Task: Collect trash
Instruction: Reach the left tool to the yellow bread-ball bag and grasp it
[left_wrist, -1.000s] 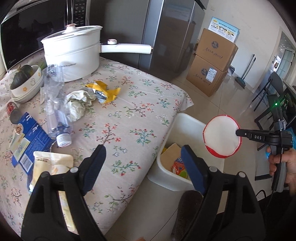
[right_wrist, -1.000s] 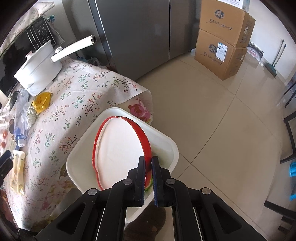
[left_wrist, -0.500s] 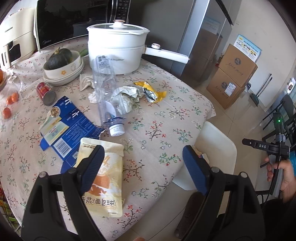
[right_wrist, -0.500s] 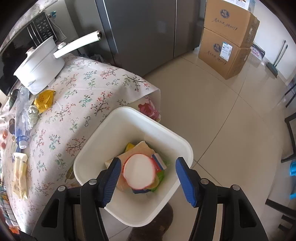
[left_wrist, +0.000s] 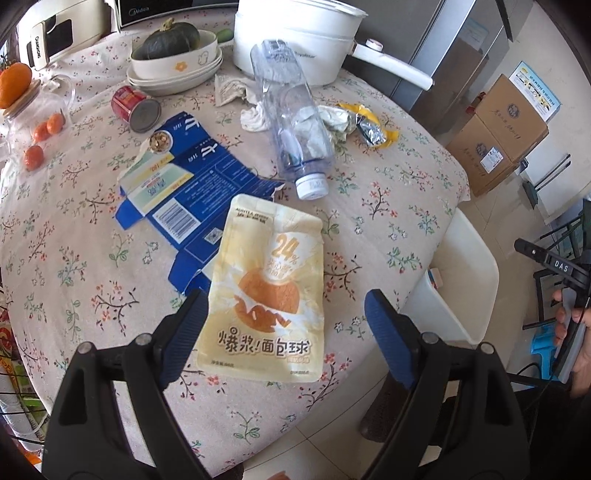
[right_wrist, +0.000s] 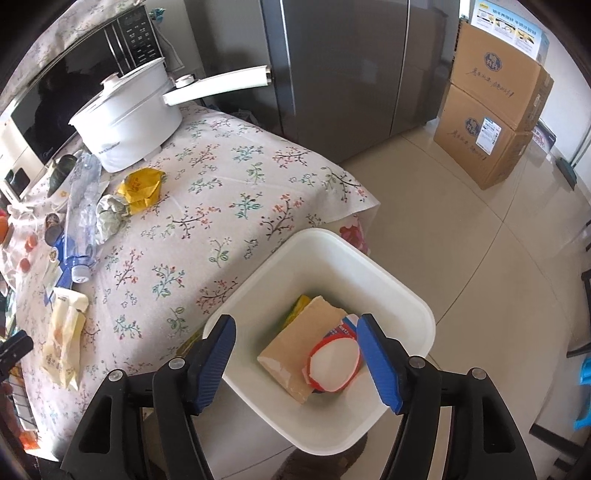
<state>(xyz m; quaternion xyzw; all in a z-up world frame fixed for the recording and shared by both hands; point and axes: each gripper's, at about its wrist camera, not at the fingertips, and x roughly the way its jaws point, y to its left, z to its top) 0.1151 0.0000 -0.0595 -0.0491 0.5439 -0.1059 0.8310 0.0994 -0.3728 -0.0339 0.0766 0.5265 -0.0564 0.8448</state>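
My left gripper (left_wrist: 286, 332) hangs open over a cream snack pouch (left_wrist: 264, 291) lying flat on the floral table near its front edge; nothing is between the pads. Behind the pouch lie a flattened blue carton (left_wrist: 184, 192), a clear plastic bottle (left_wrist: 291, 122), crumpled paper (left_wrist: 334, 122) and a yellow wrapper (left_wrist: 369, 125). My right gripper (right_wrist: 295, 363) is above the white bin (right_wrist: 413, 306) beside the table, its jaws opening and empty. A red-rimmed white lid (right_wrist: 334, 363) rests in the bin on a tan box (right_wrist: 299, 347).
A white electric pot (left_wrist: 295, 33) with a long handle, stacked bowls holding a squash (left_wrist: 173, 55), a red can (left_wrist: 135, 107) and a jar of oranges (left_wrist: 33, 122) stand at the back of the table. Cardboard boxes (right_wrist: 491, 110) and a grey fridge (right_wrist: 343, 66) stand beyond on the tiled floor.
My right gripper opened and the red-rimmed lid dropped into the bin. My left gripper swung from the bin side to over the table, above the cream pouch.
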